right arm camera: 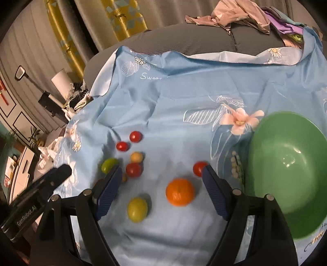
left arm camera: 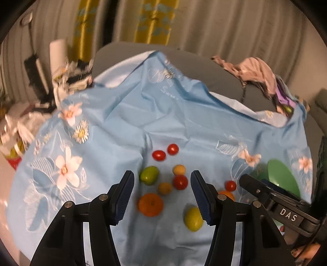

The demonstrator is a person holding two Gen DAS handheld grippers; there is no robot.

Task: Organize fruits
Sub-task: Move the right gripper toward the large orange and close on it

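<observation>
Several small fruits lie on a light blue flowered cloth (left arm camera: 184, 106). In the left wrist view an orange (left arm camera: 150, 204), a green fruit (left arm camera: 149, 175), a yellow-green fruit (left arm camera: 193, 219) and red tomatoes (left arm camera: 180, 182) lie under my open, empty left gripper (left arm camera: 162, 194). In the right wrist view my right gripper (right arm camera: 161, 190) is open and empty above an orange (right arm camera: 179, 191) and a yellow-green fruit (right arm camera: 137, 209). An empty green bowl (right arm camera: 286, 174) stands just right of it. The bowl also shows in the left wrist view (left arm camera: 282, 180).
A grey sofa back (right arm camera: 194, 41) with crumpled clothes (right arm camera: 235, 14) lies behind the cloth. Clutter and a white roll (left arm camera: 59, 55) stand at the left. The other gripper shows at the left edge of the right wrist view (right arm camera: 40, 190).
</observation>
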